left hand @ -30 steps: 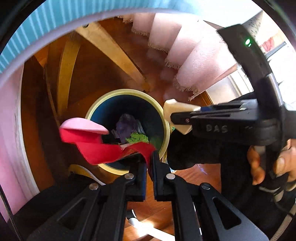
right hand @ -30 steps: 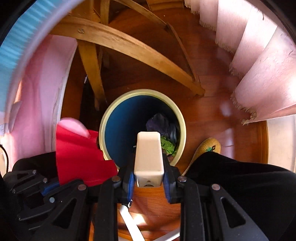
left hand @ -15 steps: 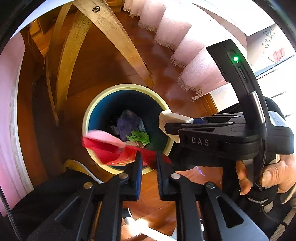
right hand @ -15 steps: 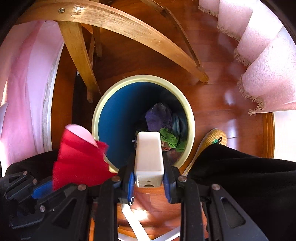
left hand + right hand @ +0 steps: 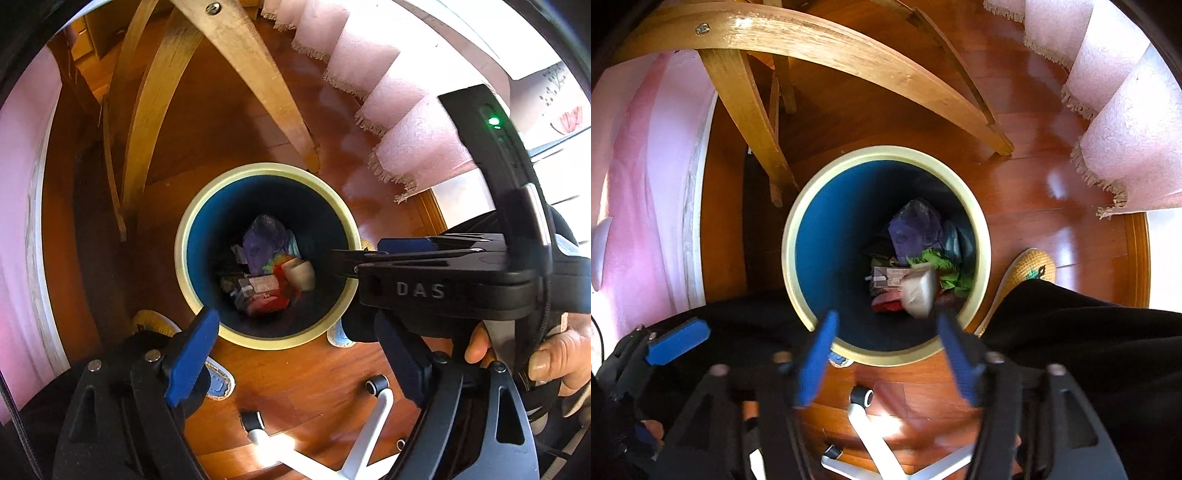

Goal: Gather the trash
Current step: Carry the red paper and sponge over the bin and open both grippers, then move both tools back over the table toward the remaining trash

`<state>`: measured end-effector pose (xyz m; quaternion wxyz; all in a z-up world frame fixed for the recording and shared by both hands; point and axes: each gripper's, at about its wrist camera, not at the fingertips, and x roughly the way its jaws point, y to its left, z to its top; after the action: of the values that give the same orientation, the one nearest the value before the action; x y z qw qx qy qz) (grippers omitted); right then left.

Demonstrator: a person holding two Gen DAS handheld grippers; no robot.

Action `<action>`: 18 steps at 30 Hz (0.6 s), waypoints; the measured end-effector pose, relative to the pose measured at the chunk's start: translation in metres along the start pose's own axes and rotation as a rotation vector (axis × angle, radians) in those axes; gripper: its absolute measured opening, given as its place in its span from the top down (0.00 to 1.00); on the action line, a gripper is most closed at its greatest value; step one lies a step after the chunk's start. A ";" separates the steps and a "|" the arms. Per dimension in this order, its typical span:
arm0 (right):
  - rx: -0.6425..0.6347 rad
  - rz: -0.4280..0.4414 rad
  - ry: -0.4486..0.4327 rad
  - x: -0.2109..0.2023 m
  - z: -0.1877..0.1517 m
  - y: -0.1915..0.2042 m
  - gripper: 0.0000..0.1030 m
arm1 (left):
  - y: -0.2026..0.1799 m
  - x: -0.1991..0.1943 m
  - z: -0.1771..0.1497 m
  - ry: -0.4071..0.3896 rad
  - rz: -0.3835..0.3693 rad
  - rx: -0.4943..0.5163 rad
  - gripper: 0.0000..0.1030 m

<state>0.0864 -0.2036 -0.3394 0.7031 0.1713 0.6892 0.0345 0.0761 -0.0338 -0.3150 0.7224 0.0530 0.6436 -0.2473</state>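
Both grippers are hanging right over the bin with nothing in them. Left gripper [image 5: 306,350] has its blue-padded fingers [image 5: 192,350] spread wide, one at each side of the near rim. Right gripper [image 5: 886,354] is spread wide too, a bit blurry in its own view, and from the left camera you can see it side-on, held in a hand [image 5: 546,354].

The trash bin [image 5: 792,225] is round, cream rim, blue inside, sitting on the wooden floor [image 5: 1034,192]. Down in it there's a pile: a cream-colored block [image 5: 918,291] looking blurry on top, a red wrapper [image 5: 267,301] under it, a small printed box [image 5: 886,277], something green [image 5: 942,269] and a purple bag [image 5: 914,225].

Around the bin: wooden chair legs [image 5: 750,110], a pink fringed cloth [image 5: 1123,140], a yellow slipper [image 5: 1030,269] just beside the rim, and a white wheeled base [image 5: 864,424] near the bottom.
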 end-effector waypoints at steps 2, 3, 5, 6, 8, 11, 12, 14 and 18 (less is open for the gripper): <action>-0.001 0.006 -0.003 0.000 0.000 0.000 0.40 | 0.001 -0.001 0.000 -0.003 0.000 -0.006 0.17; -0.001 0.004 -0.004 0.000 -0.001 0.001 0.40 | 0.001 -0.001 0.000 -0.006 0.000 -0.007 0.16; -0.001 0.004 -0.006 0.000 -0.001 0.000 0.40 | 0.001 -0.002 0.000 -0.011 0.000 -0.009 0.16; -0.002 0.003 -0.007 -0.001 -0.002 0.000 0.40 | 0.001 -0.002 0.000 -0.013 0.003 -0.008 0.16; -0.006 0.003 -0.011 -0.002 -0.002 0.001 0.40 | 0.001 -0.003 -0.001 -0.016 0.006 -0.006 0.16; -0.015 0.002 -0.019 -0.004 -0.002 0.002 0.40 | 0.001 -0.004 -0.001 -0.025 0.012 -0.007 0.16; -0.020 -0.001 -0.025 -0.005 -0.003 0.003 0.40 | 0.001 -0.004 -0.002 -0.027 0.014 -0.010 0.15; -0.027 -0.004 -0.031 -0.007 -0.004 0.004 0.40 | 0.002 -0.006 -0.002 -0.033 0.012 -0.020 0.15; -0.032 -0.009 -0.045 -0.013 -0.005 0.005 0.40 | 0.004 -0.011 -0.003 -0.050 0.027 -0.032 0.12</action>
<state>0.0814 -0.2014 -0.3258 0.7213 0.1579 0.6733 0.0383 0.0743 -0.0258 -0.3064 0.7422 0.0439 0.6286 -0.2282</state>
